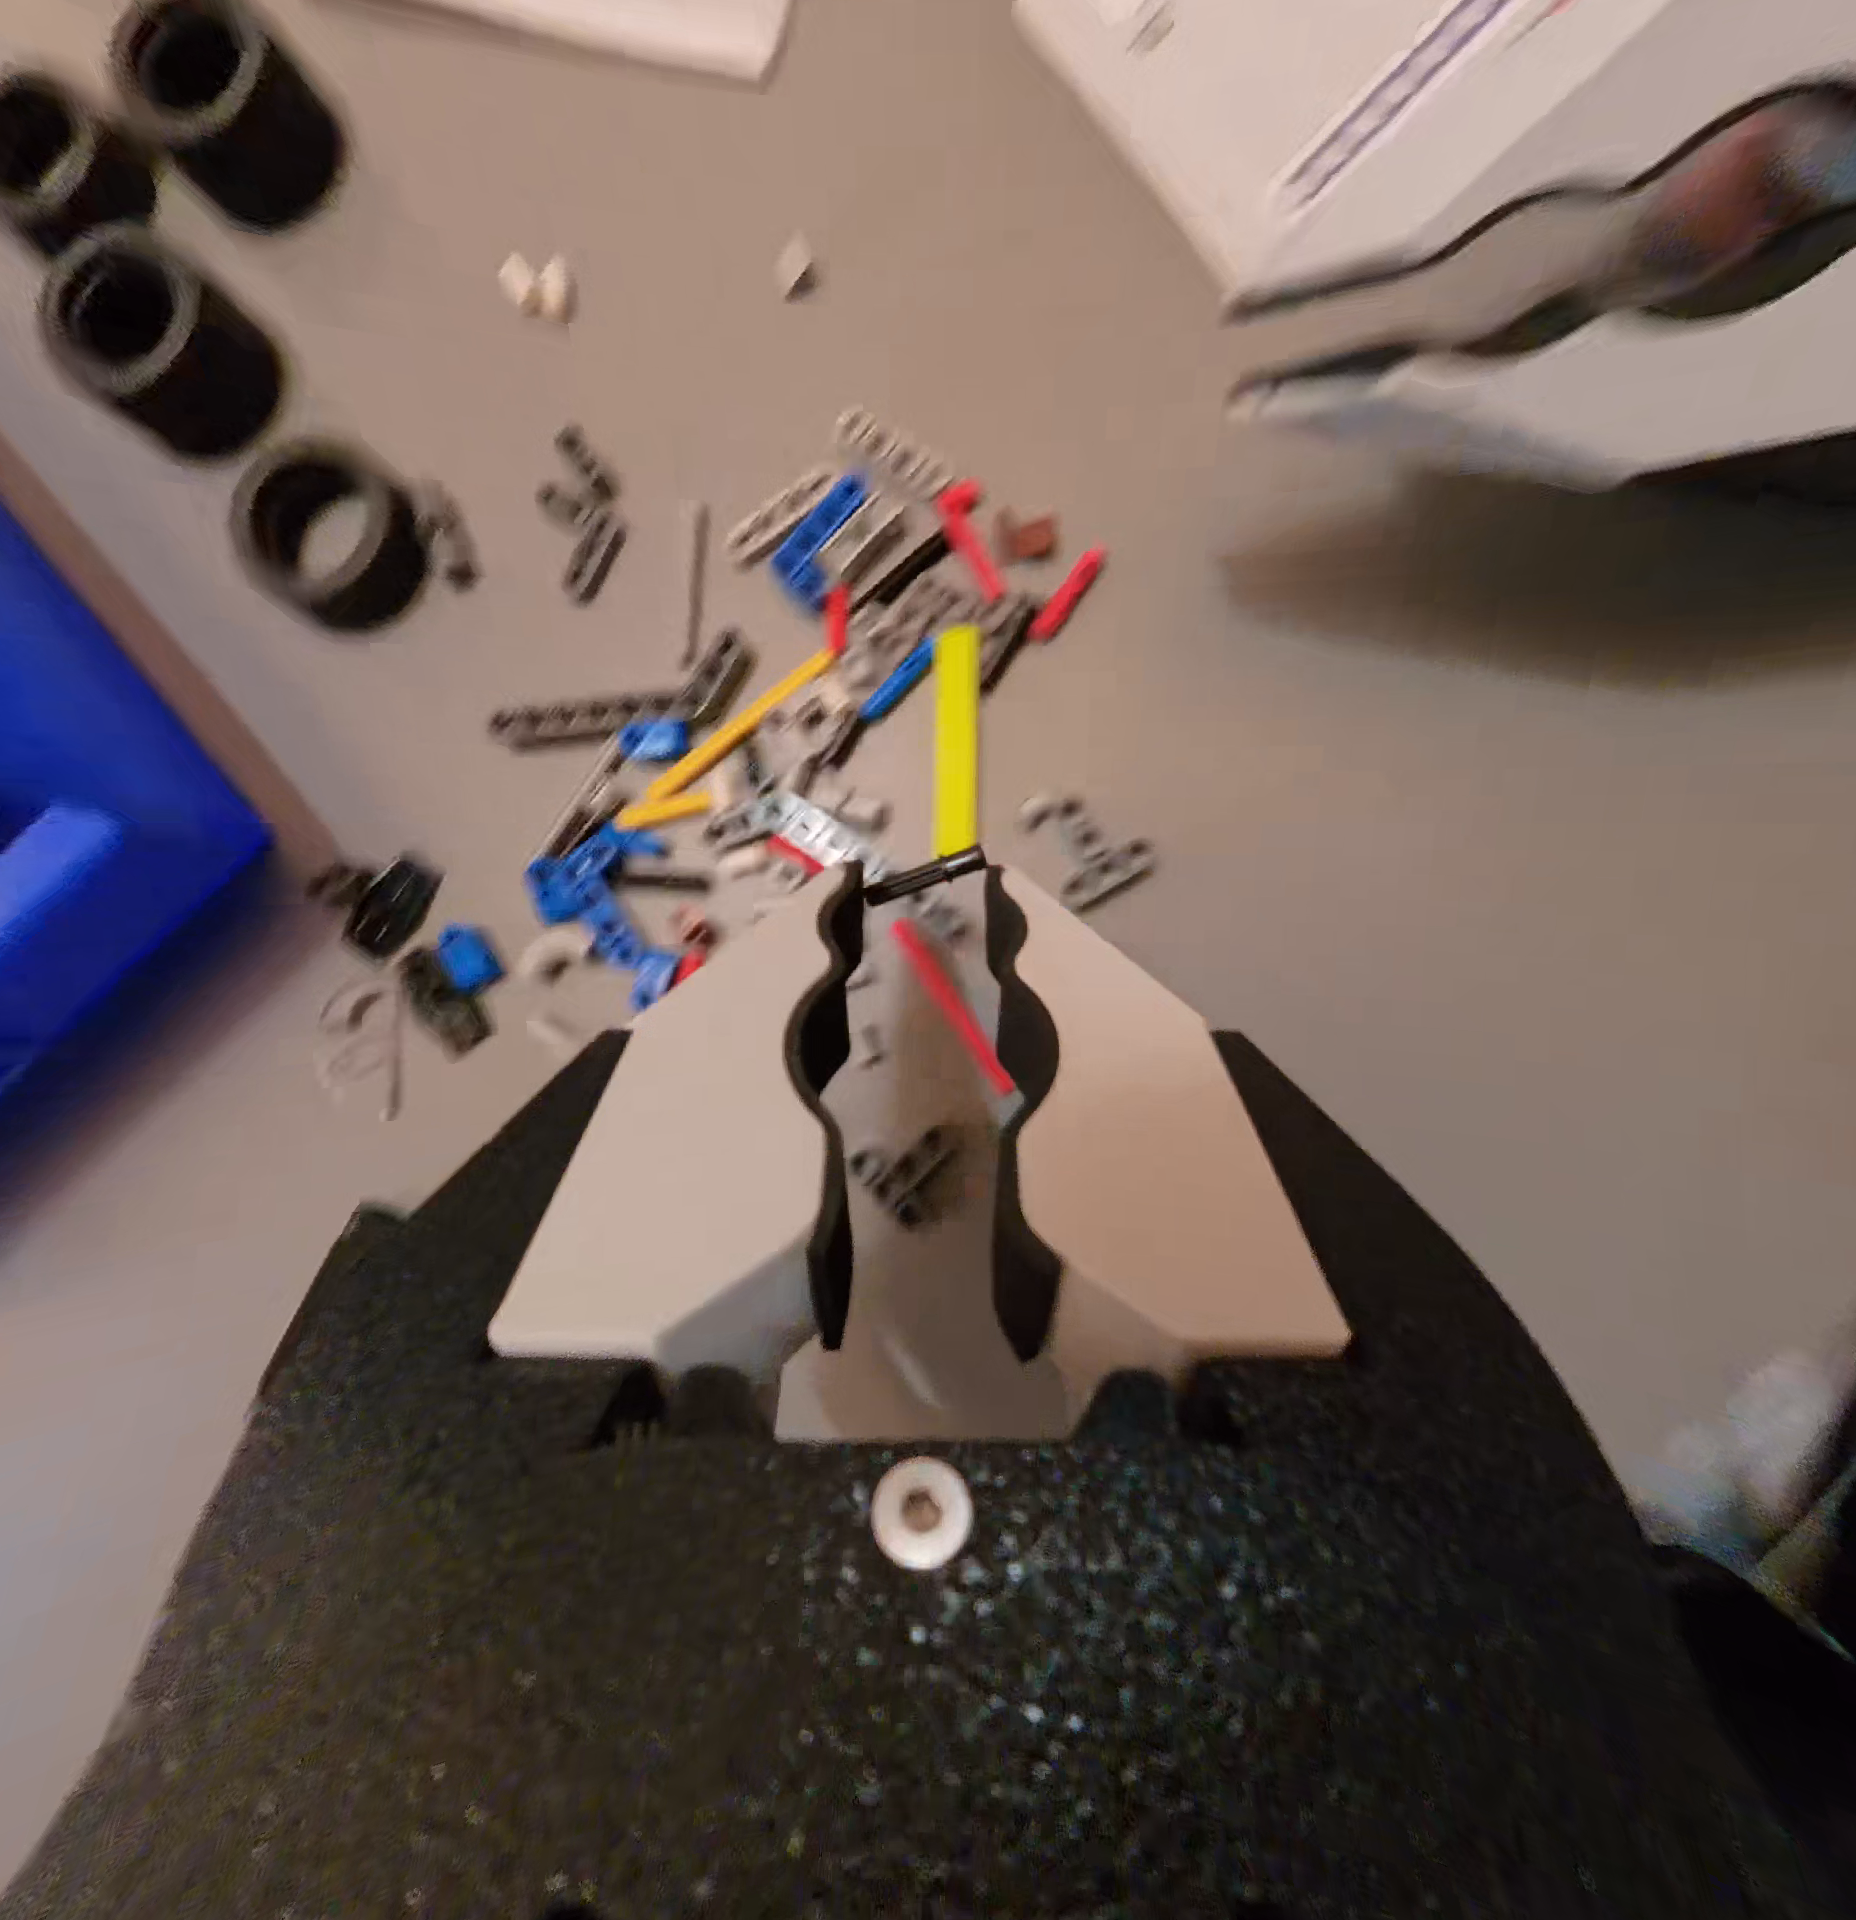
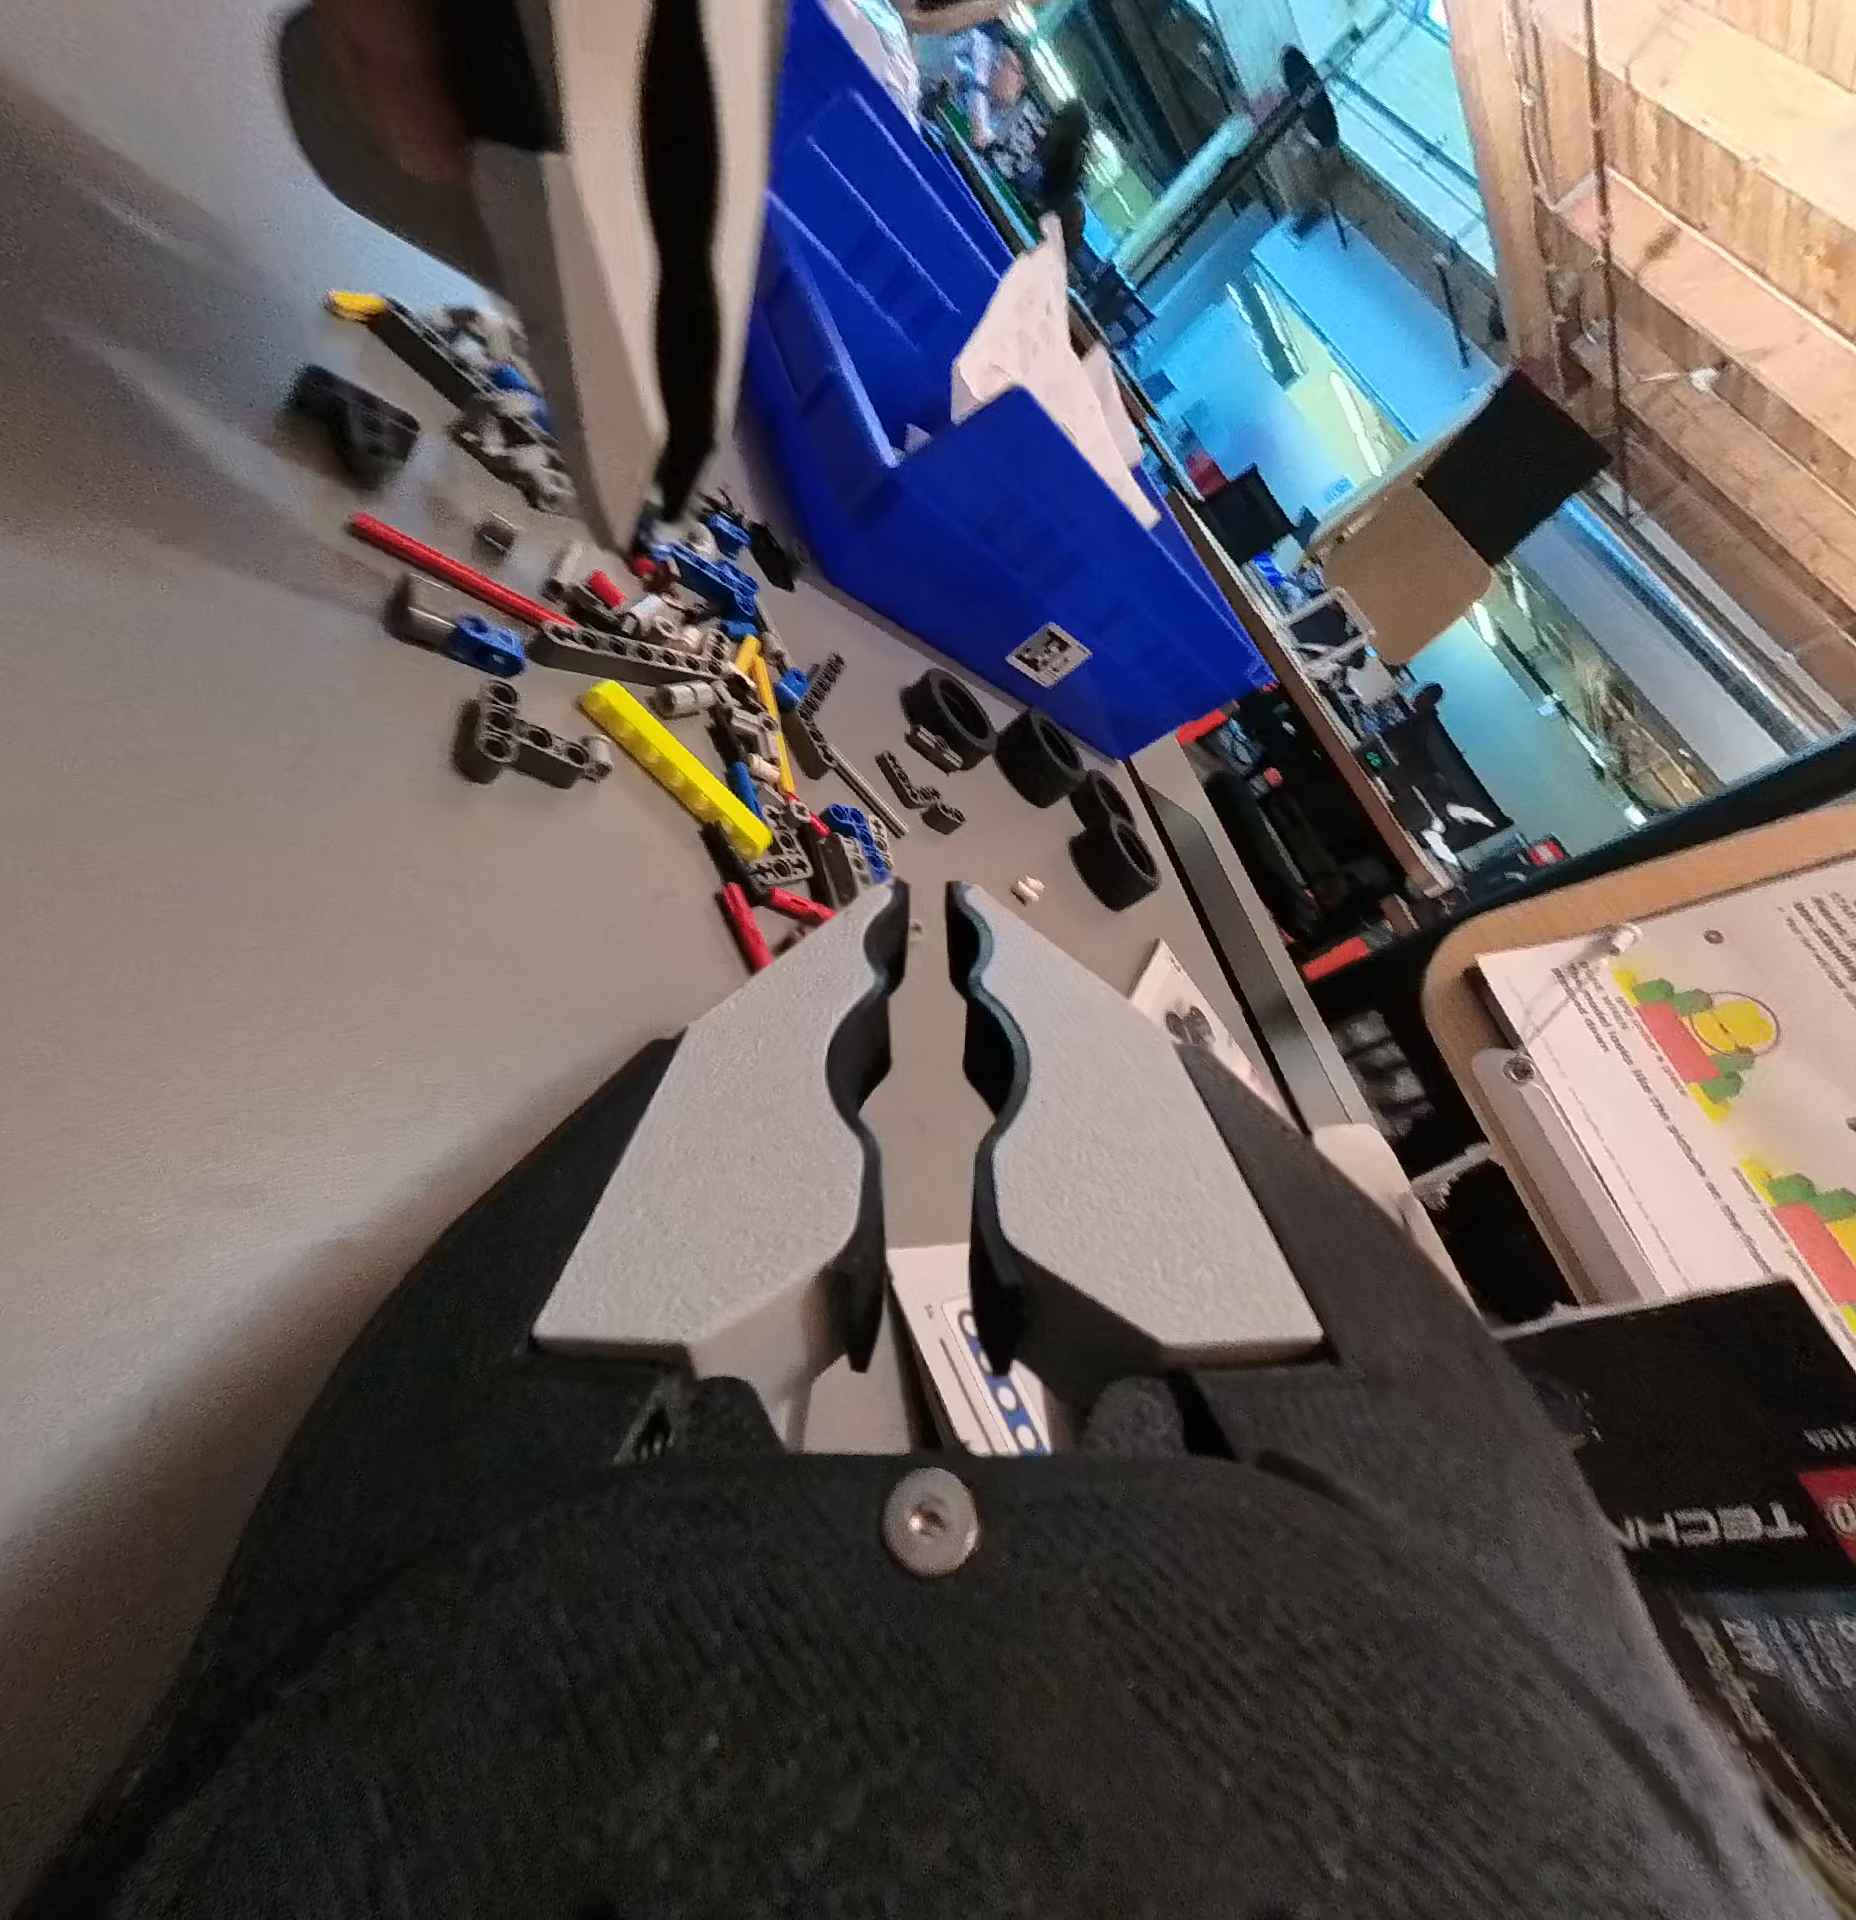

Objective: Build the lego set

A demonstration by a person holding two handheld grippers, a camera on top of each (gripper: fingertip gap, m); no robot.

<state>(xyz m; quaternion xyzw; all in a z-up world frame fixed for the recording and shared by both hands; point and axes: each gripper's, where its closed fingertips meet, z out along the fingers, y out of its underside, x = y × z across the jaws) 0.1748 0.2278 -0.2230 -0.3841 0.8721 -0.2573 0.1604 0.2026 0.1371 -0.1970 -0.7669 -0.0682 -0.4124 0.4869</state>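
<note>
My left gripper [image 1: 924,878] is shut on a small black pin [image 1: 945,864], held crosswise between its tips above a pile of loose lego parts [image 1: 799,675] on the grey table. A yellow beam [image 1: 955,738] lies just beyond the tips and a red axle [image 1: 955,1008] lies below them. In the right wrist view the left gripper [image 2: 664,499] hangs over the pile's far end. My right gripper [image 2: 926,914] is empty, its jaws a narrow gap apart, near the pile's edge by the yellow beam [image 2: 675,758].
Several black tyres [image 1: 165,332] [image 2: 1038,758] stand beside a blue bin [image 1: 72,831] [image 2: 955,499]. A white box [image 1: 1423,135] is at the back right. An instruction sheet on a board [image 2: 1682,1091] and a black lego box [image 2: 1734,1507] lie right of my right gripper. One gripper's finger ends stand about 10 cm off the other's. The red axle [image 1: 955,1008] is closer to my left gripper, around 4 cm from its tips; the right tips are 12 cm off. My right wrist view [image 2: 471,586] looks at it from another angle.
</note>
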